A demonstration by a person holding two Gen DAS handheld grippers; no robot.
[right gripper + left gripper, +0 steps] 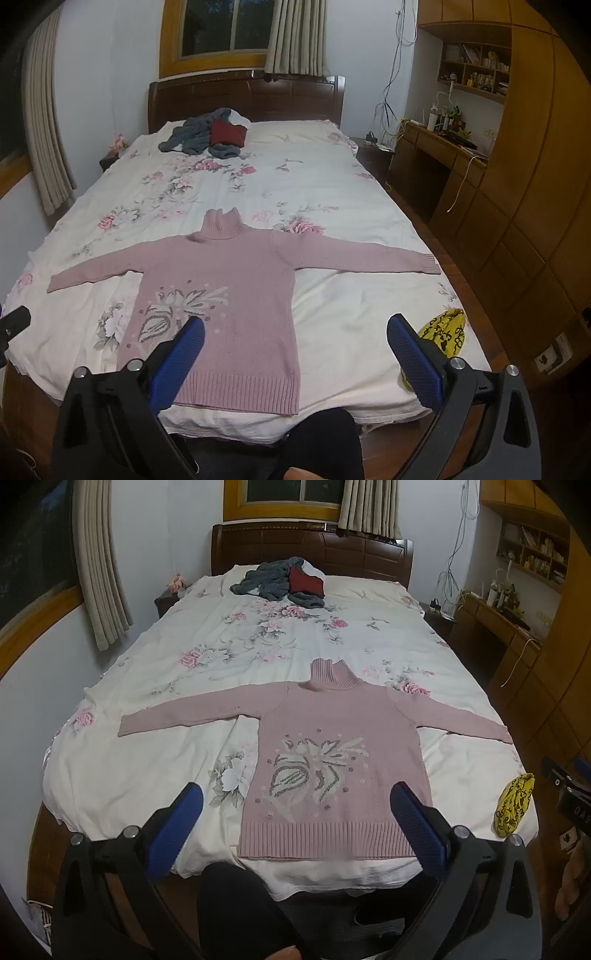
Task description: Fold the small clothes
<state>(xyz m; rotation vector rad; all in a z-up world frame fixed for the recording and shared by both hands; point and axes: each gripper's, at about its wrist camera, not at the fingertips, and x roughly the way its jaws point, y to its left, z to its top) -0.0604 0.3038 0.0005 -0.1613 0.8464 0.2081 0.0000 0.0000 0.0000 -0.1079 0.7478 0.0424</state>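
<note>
**Pink sweater spread flat, both grippers wide and empty**

You hold the left gripper [295,812] above the near edge of the bed [147,768], and its two blue fingers [177,830] stand far apart with nothing between them. The right gripper [295,343] is the same: fingers spread wide, no cloth pinched, hanging over the near side of the bed.

The pink sweater [332,746] lies flat on the flowered bedsheet [258,638], front side up, close to the near edge. Its ribbed hem points to you and the high collar points to the headboard [314,550]. Both sleeves are stretched out sideways (the cuff on the right reaches almost the edge of the bed). A grey and white flower pattern is on the lower front.

In the left wrist view the hem sits between the two fingers; in the right wrist view the sweater's body lies behind the left finger, with the hem's right corner in the gap.

A small yellow cloth with black marks [447,332] lies on the near right corner of the bed, apart from the sweater. A pile of grey and dark red clothes [284,581] rests far away near the headboard.
</note>
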